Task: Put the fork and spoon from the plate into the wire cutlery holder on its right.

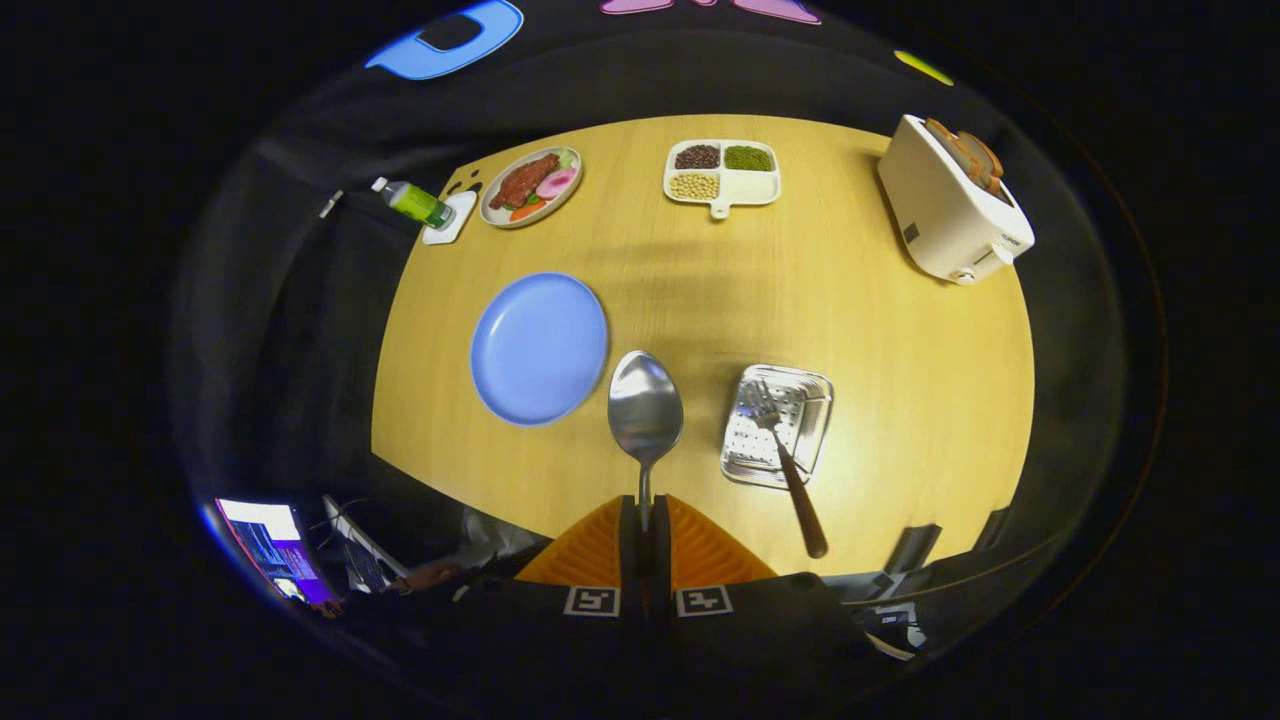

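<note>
My gripper (645,512) is shut on the thin handle of a steel spoon (645,408), whose bowl sticks out ahead of the fingers, high above the table. Below and to the left of the spoon lies the blue plate (539,347), bare. To the right of the spoon sits the metal cutlery holder (777,426), a perforated square tray. The fork (788,463) rests in it with its tines inside and its brown handle sticking out over the near rim.
Far across the wooden table (880,330) stand a white toaster (950,200) with bread at the right, a divided dish of beans (722,173), a plate of food (531,186) and a green bottle (415,201) on a coaster. A screen (270,548) glows below the table's near left edge.
</note>
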`<state>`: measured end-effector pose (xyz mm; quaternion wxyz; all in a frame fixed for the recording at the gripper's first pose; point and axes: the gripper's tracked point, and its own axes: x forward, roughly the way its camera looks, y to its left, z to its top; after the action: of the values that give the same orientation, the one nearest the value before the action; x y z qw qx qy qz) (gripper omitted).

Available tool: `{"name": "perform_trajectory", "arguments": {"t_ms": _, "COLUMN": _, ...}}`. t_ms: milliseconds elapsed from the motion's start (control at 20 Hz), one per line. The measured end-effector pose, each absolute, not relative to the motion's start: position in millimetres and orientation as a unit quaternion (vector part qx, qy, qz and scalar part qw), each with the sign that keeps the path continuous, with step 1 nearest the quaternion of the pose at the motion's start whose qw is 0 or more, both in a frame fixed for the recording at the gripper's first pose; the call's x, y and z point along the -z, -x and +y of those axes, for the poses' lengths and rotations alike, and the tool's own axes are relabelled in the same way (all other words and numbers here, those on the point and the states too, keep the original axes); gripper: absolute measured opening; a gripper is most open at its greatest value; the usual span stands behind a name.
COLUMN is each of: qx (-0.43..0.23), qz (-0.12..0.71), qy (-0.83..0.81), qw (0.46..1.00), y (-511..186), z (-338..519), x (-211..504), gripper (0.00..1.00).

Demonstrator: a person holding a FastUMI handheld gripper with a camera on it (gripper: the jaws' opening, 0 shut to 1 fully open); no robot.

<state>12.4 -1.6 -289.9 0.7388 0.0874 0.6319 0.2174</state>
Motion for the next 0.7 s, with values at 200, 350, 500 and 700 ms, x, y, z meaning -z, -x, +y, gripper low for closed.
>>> {"name": "perform_trajectory", "arguments": {"t_ms": 200, "qx": -0.209, "qz": 0.689, "qy": -0.049, "qw": 0.692, "y": -7.1, "z": -41.8, "x": 303.7, "gripper": 0.06}}
{"name": "perform_trajectory", "arguments": {"t_ms": 350, "qx": -0.212, "qz": 0.731, "qy": -0.012, "qw": 0.648, "y": -8.8, "z": -58.2, "x": 314.8, "gripper": 0.06}}
{"name": "perform_trajectory", "arguments": {"t_ms": 500, "qx": -0.209, "qz": 0.761, "qy": 0.01, "qw": 0.614, "y": -21.2, "z": -59.0, "x": 330.8, "gripper": 0.06}}
{"name": "perform_trajectory", "arguments": {"t_ms": 700, "qx": -0.211, "qz": 0.797, "qy": 0.023, "qw": 0.565, "y": -31.1, "z": -50.4, "x": 348.8, "gripper": 0.06}}
